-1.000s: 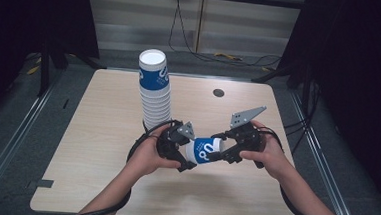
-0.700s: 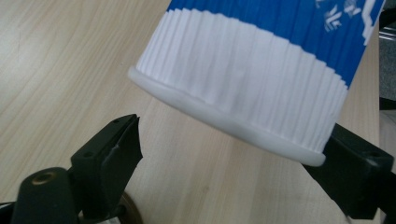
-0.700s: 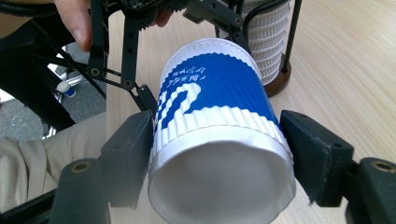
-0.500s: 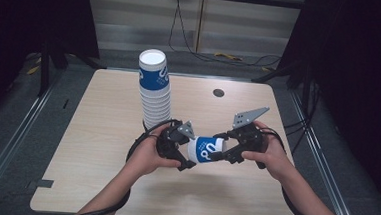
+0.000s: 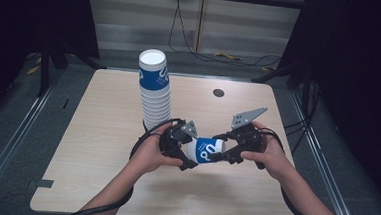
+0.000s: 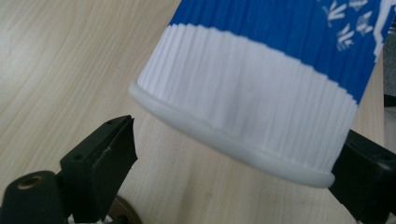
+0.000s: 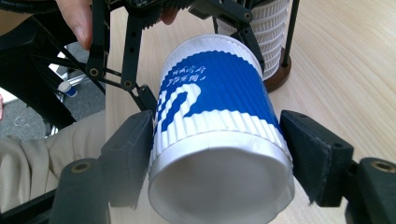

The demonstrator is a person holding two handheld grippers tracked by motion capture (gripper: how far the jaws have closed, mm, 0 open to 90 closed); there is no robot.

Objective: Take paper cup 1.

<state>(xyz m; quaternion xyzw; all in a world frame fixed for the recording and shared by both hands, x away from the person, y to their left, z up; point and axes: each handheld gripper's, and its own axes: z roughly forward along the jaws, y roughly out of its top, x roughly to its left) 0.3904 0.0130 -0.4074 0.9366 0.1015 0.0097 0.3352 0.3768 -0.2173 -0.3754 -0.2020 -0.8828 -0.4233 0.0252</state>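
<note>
From above, a blue-and-white paper cup (image 5: 207, 150) lay sideways over the worktop (image 5: 102, 132), between the left gripper (image 5: 188, 150) and the right gripper (image 5: 226, 149), just in front of a tall stack of cups (image 5: 154, 90). The right gripper view showed what the high view could not: that gripper's fingers (image 7: 133, 149) were pinching the cup's base end, one pad on each side. The left gripper view showed its own fingers (image 6: 105, 154) spread around the cup's rim (image 6: 224, 140), having just been opening, with one pad clearly off the rim and the other close at its edge.
</note>
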